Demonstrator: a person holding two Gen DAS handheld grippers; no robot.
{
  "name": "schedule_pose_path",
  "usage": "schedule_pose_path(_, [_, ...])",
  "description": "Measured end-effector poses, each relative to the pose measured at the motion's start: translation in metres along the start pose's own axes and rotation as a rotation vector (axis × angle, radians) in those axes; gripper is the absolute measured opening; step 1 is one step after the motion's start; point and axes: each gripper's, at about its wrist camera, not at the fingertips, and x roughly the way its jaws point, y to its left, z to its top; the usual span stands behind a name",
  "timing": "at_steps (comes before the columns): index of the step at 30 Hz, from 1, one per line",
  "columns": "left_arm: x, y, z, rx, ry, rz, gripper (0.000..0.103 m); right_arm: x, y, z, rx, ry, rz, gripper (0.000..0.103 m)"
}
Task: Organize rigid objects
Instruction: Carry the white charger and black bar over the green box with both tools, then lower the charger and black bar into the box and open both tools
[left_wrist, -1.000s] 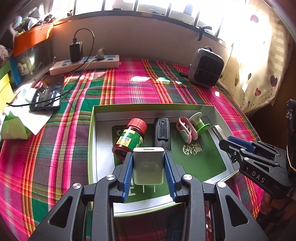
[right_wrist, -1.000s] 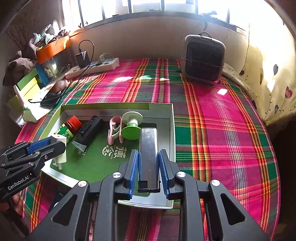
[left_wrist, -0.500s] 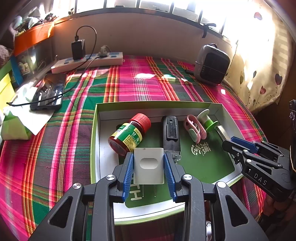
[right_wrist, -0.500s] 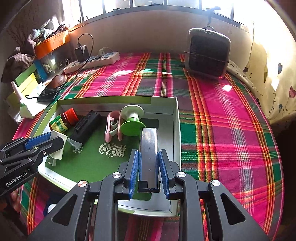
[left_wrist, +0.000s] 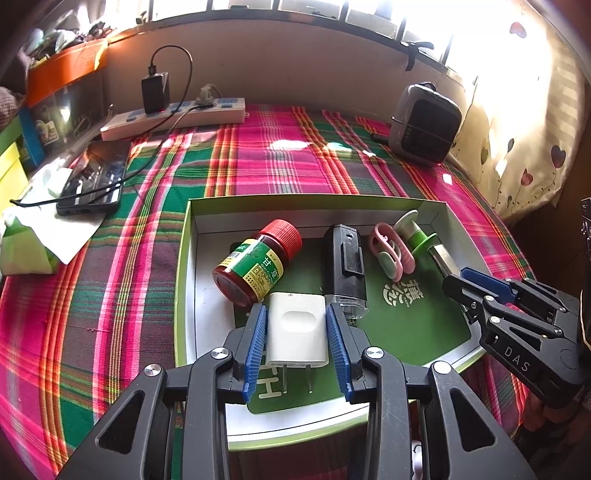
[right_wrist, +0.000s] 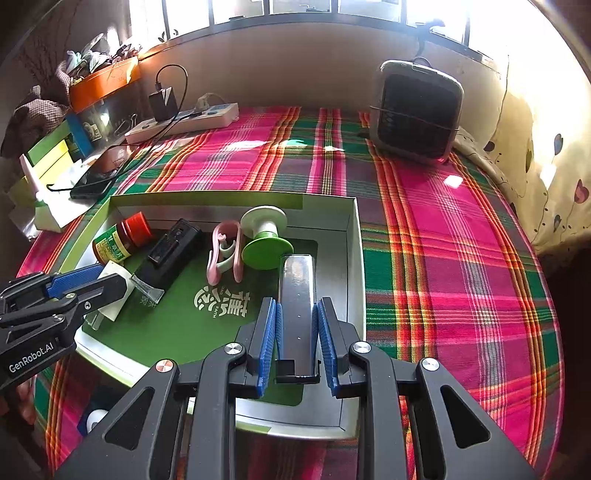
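Note:
A shallow green-rimmed box (left_wrist: 183, 266) (right_wrist: 352, 258) lies on the plaid cloth. In it lie a red-capped bottle (left_wrist: 258, 266) (right_wrist: 122, 240), a black device (left_wrist: 343, 266) (right_wrist: 170, 254), a pink clip (left_wrist: 389, 251) (right_wrist: 225, 251) and a green-and-white spool (left_wrist: 413, 232) (right_wrist: 264, 236). My left gripper (left_wrist: 297, 343) (right_wrist: 88, 284) is shut on a white plug adapter (left_wrist: 297, 332) low over the box's near left part. My right gripper (right_wrist: 297, 339) (left_wrist: 465, 280) is shut on a silver metal bar (right_wrist: 297, 302) lying along the box's right side.
A power strip (left_wrist: 173, 114) with a black charger, a phone (left_wrist: 94, 177) on tissue, and coloured boxes stand at the far left. A grey fan heater (right_wrist: 417, 110) stands at the far right. A curtain (right_wrist: 546, 155) hangs at the right edge.
Both grippers have drawn slightly nearer the box's contents and lower. The adapter and the bar stay clamped; the items in the box have not moved.

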Motion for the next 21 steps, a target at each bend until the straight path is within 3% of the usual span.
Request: schedule_pose_path(21, [-0.0004,0.0002,0.0002,0.002,0.003,0.008,0.033,0.0013,0.0021,-0.0002,-0.006,-0.002,-0.001,0.024])
